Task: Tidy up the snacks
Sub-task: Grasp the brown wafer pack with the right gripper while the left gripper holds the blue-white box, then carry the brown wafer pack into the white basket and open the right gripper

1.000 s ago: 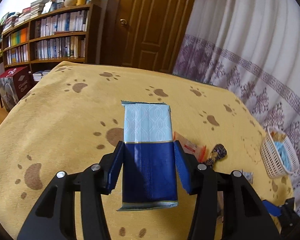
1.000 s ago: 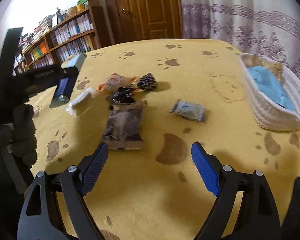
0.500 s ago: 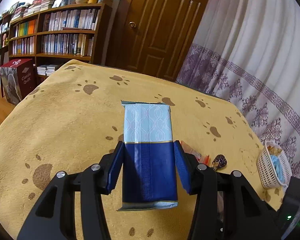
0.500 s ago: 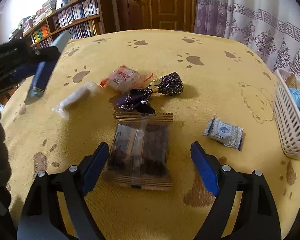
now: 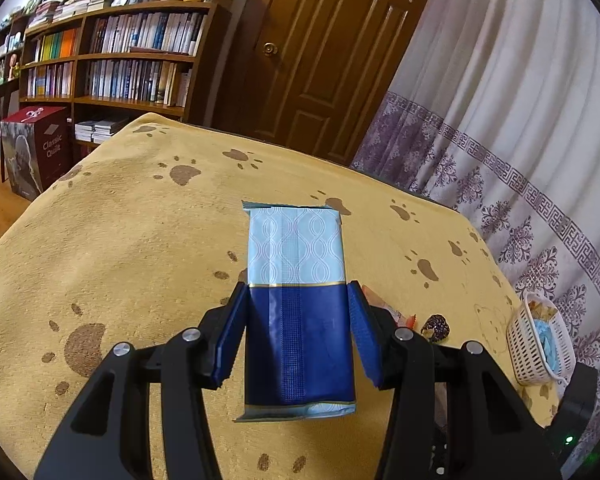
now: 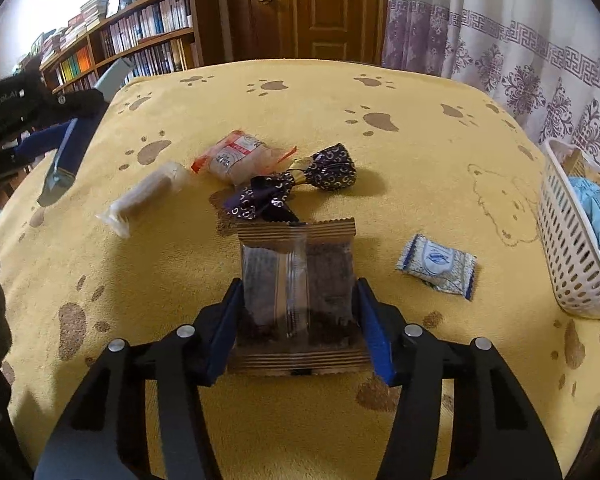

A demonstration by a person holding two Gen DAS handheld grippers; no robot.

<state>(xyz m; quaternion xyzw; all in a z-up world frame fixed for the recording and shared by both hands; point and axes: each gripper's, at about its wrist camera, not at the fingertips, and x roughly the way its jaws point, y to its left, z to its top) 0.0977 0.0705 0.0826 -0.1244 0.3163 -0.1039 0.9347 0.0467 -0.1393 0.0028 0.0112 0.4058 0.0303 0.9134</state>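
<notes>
My left gripper (image 5: 298, 320) is shut on a blue and light-blue snack packet (image 5: 296, 280) and holds it above the yellow paw-print tablecloth (image 5: 140, 240). My right gripper (image 6: 298, 312) has closed in around a brown clear-window snack packet (image 6: 296, 276) that lies on the cloth; its pads touch the packet's sides. The left gripper with its packet (image 6: 72, 140) shows at the left of the right wrist view. A white basket (image 6: 572, 248) with blue-wrapped snacks stands at the right, also in the left wrist view (image 5: 536, 340).
On the cloth lie an orange-white packet (image 6: 236, 156), a pale tube-shaped snack (image 6: 148, 196), two dark purple wrapped sweets (image 6: 296, 184) and a small white-blue packet (image 6: 438, 266). A bookshelf (image 5: 112, 64), a door (image 5: 320, 52) and curtains (image 5: 520, 100) stand beyond the table.
My right gripper has moved forward over the brown packet and narrowed from wide open until its pads meet the packet's sides. My left gripper has risen with the blue packet.
</notes>
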